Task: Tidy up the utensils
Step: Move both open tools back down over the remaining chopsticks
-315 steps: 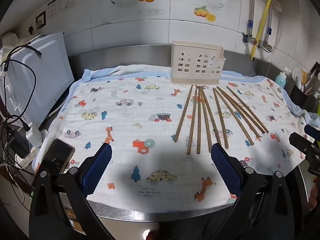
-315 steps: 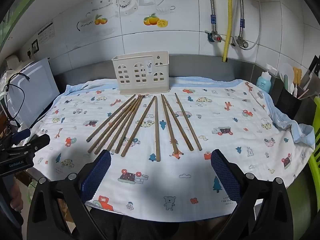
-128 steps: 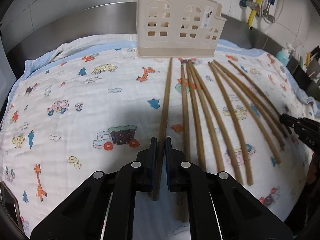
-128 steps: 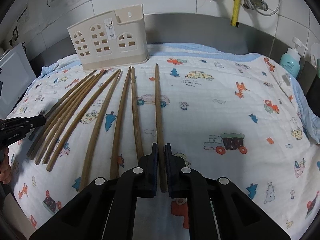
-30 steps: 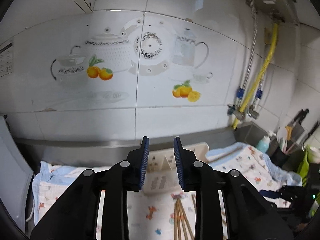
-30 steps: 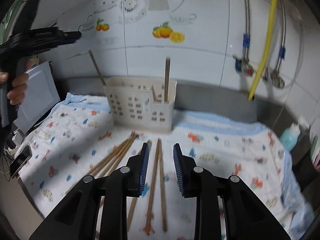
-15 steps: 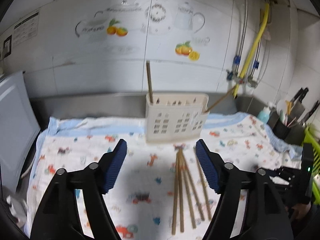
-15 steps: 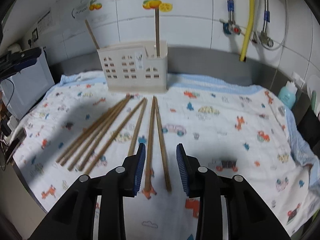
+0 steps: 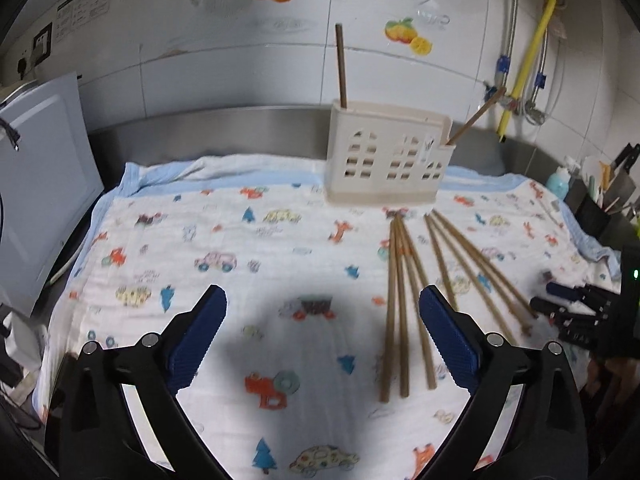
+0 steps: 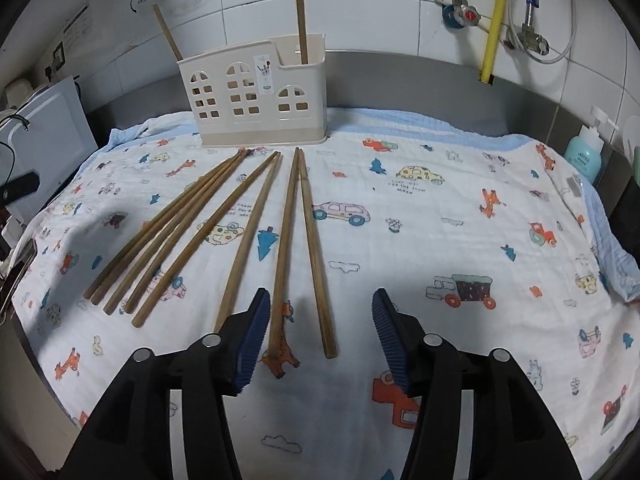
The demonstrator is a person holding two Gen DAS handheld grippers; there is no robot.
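Left claw (image 9: 322, 338): spread, empty. Right claw (image 10: 321, 330): spread, empty. Holder (image 10: 256, 98), upper centre: two chopsticks upright. Loose chopsticks (image 10: 240, 232) on cloth (image 10: 440, 208), centre.

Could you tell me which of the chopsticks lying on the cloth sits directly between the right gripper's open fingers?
The rightmost chopstick: its near end lies in the gap of the right gripper, while its neighbour ends beside the left finger.
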